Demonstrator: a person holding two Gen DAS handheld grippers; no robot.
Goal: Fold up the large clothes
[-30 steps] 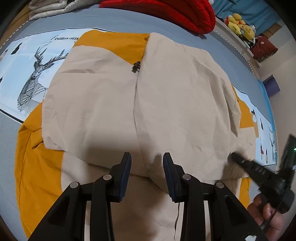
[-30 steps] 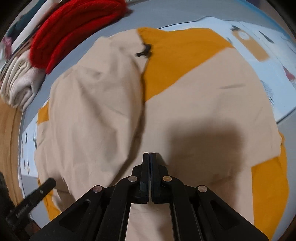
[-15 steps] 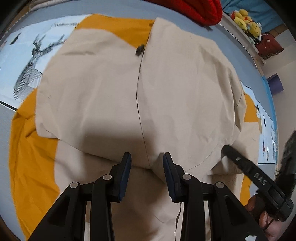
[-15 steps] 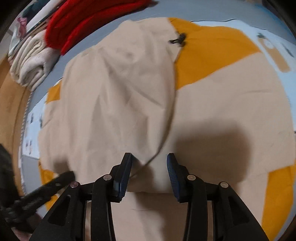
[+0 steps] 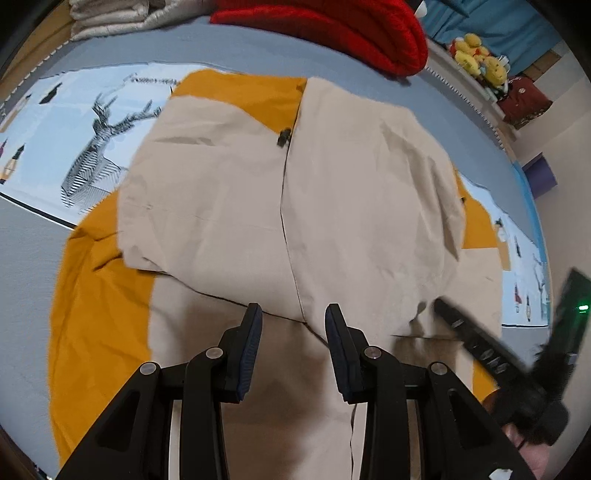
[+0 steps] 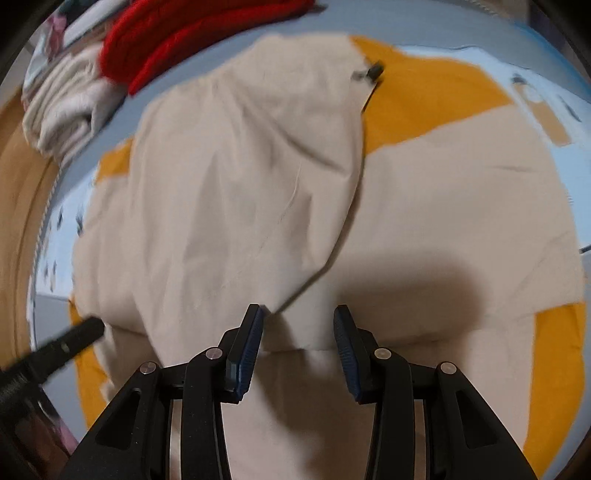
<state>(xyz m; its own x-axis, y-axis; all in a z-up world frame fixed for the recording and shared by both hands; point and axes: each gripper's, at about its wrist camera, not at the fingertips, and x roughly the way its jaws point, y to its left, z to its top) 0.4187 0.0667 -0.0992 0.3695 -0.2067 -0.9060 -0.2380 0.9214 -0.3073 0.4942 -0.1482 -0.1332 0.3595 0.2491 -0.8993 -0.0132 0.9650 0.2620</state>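
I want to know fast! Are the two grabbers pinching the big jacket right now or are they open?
Left gripper: open, holding nothing, above the beige and orange jacket.
Right gripper: open, holding nothing, above the same jacket.

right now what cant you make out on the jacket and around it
- Near hem of the jacket: left wrist view, hidden behind the left gripper, jaws open.
- Zipper pull: right wrist view, motion-blurred.
- Red garment: left wrist view, cut by the top edge.
- Yellow plush toys: too small.

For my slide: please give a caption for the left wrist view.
Open left gripper above a folded beige-and-orange jacket on a bed.
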